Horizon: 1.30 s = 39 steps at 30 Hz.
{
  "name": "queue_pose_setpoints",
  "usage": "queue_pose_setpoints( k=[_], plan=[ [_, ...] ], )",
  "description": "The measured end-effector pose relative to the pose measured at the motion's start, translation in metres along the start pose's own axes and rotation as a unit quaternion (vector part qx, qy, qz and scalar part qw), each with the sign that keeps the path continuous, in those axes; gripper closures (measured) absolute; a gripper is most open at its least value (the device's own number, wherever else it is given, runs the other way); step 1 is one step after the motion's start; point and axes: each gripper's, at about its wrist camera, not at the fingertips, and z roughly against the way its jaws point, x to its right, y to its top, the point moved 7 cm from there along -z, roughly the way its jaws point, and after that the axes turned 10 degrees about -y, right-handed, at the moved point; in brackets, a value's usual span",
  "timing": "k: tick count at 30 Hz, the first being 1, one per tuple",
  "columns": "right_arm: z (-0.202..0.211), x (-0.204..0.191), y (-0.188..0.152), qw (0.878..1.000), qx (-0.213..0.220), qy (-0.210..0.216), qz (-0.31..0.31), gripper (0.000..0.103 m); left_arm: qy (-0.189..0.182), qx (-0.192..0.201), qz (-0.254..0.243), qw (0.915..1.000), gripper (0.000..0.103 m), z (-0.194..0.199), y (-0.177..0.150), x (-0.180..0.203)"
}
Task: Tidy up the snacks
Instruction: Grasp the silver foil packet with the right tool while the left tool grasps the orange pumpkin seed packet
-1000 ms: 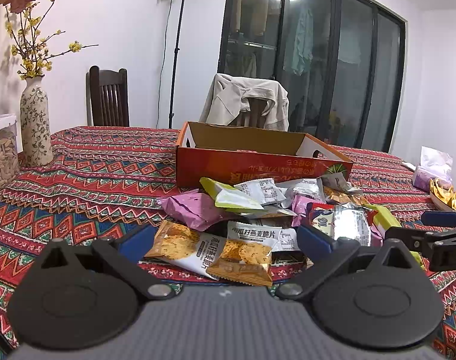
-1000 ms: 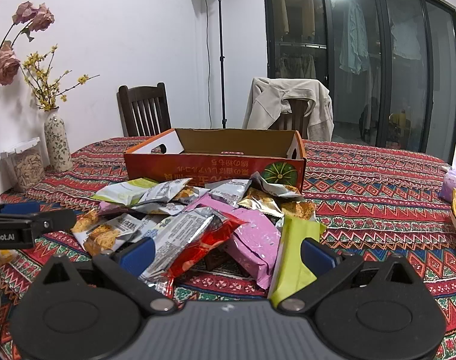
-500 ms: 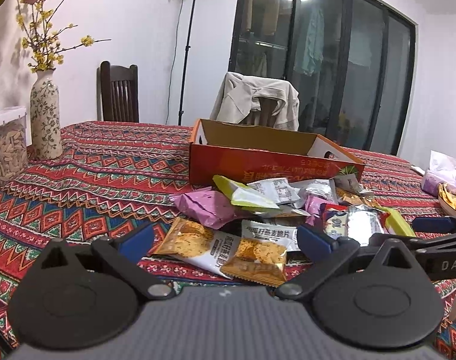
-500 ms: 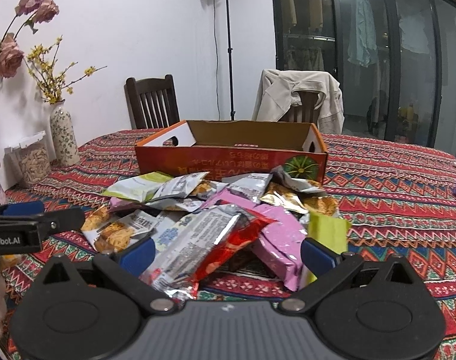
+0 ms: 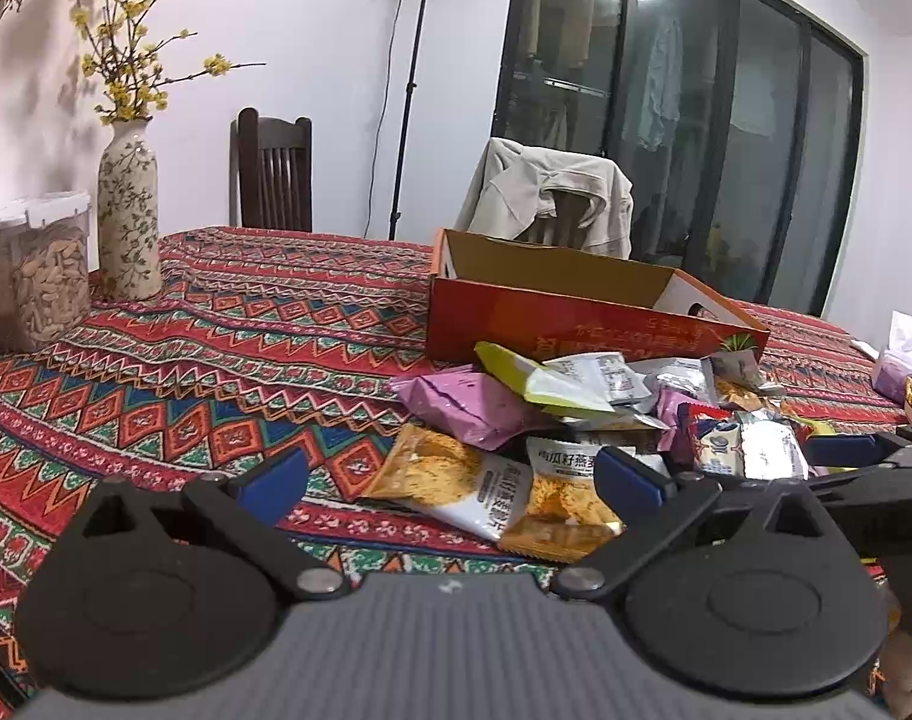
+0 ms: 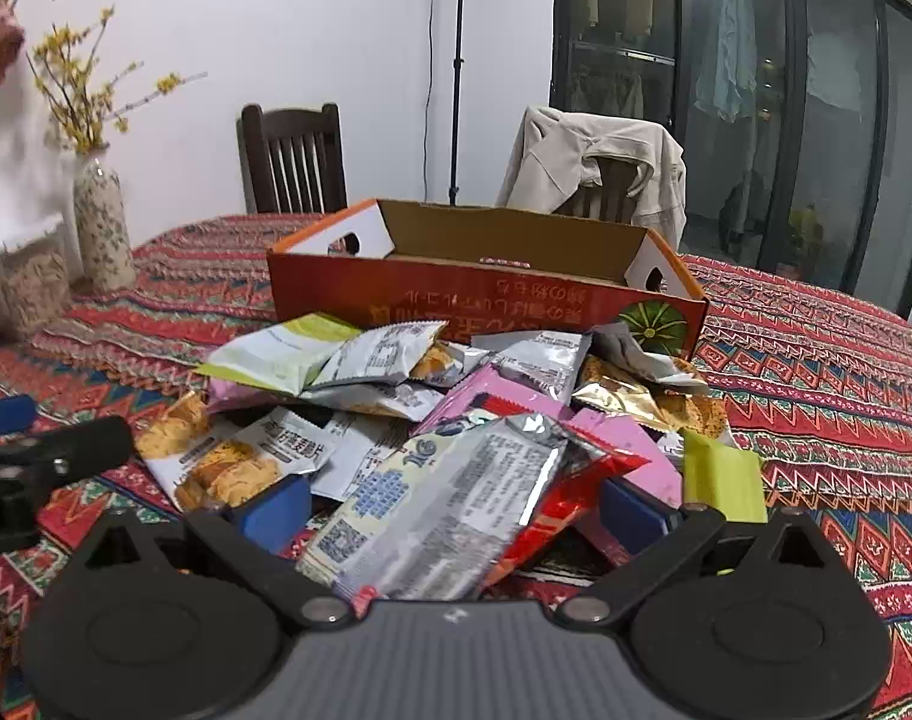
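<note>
A: The snack packets (image 6: 432,396) lie heaped on the surface (image 5: 216,372), touching the near wall of the open orange cardboard box (image 6: 486,294); a silver-and-red packet (image 6: 456,504) tops the near edge of the heap.

B: And the hand-held grippers?

A: The right hand-held gripper (image 6: 453,507) has its blue pads spread wide on either side of that silver-and-red packet; whether they touch it cannot be told. The left hand-held gripper (image 5: 450,483) is also spread wide, holding nothing; an orange cracker packet (image 5: 456,480) lies between its pads on the cloth.

B: What surrounds the heap?

A: A red patterned tablecloth covers the surface; a floral vase (image 5: 129,216) and a clear lidded jar (image 5: 33,270) stand at the far left; two chairs are behind the box, one draped with a beige jacket (image 6: 594,162).
</note>
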Motion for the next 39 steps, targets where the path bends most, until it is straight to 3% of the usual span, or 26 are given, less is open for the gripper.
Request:
queue_pose_setpoints(
  k=[7,20,39],
  plan=[
    [-0.007,-0.012,-0.009,0.999,-0.004,-0.027,0.045,0.005,0.002,-0.006,0.006,1.0000,0.000,-0.002,-0.003,-0.004],
    [0.008,0.000,-0.015,0.999,0.015,-0.015,0.038,0.046,-0.006,-0.029,0.004,0.9995,0.000,-0.009,-0.008,0.004],
    [0.033,0.045,-0.003,0.997,0.078,0.009,-0.028,0.048,-0.025,-0.091,-0.033,0.9950,0.001,-0.054,-0.009,0.051]
  ],
)
